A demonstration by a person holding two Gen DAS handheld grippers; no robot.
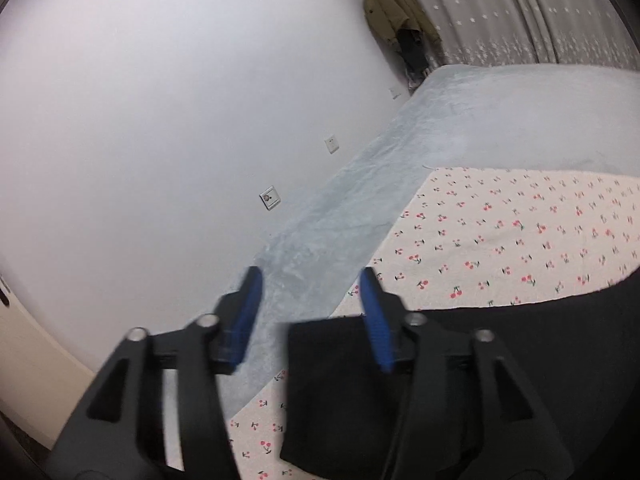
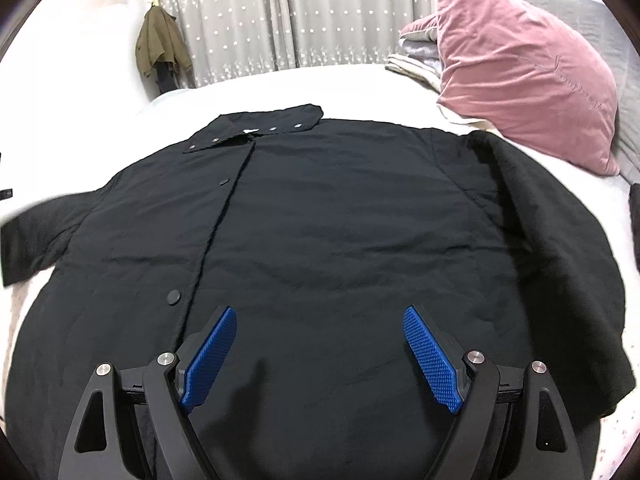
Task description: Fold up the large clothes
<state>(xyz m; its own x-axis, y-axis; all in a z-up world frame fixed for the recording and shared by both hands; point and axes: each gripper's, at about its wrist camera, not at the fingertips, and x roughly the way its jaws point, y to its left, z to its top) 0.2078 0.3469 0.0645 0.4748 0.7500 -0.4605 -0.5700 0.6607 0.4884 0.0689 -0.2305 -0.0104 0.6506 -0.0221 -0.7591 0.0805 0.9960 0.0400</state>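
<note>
One black jacket [image 2: 320, 240] lies flat, front up, snaps closed, on the bed [image 2: 360, 80], collar at 12 o'clock, one sleeve at 9, the other at 3. Both grippers, left [image 1: 312, 308] and right [image 2: 320, 344], stand wide and empty; the dark flap [image 1: 332, 392] under the left is probably a sleeve. One pink pillow [image 2: 520, 72] sits at 2 o'clock.

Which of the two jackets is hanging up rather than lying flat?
The olive-green jacket hangs on the wall beside the grey star-patterned curtain; the black snap-button jacket lies spread flat on the bed.
</note>
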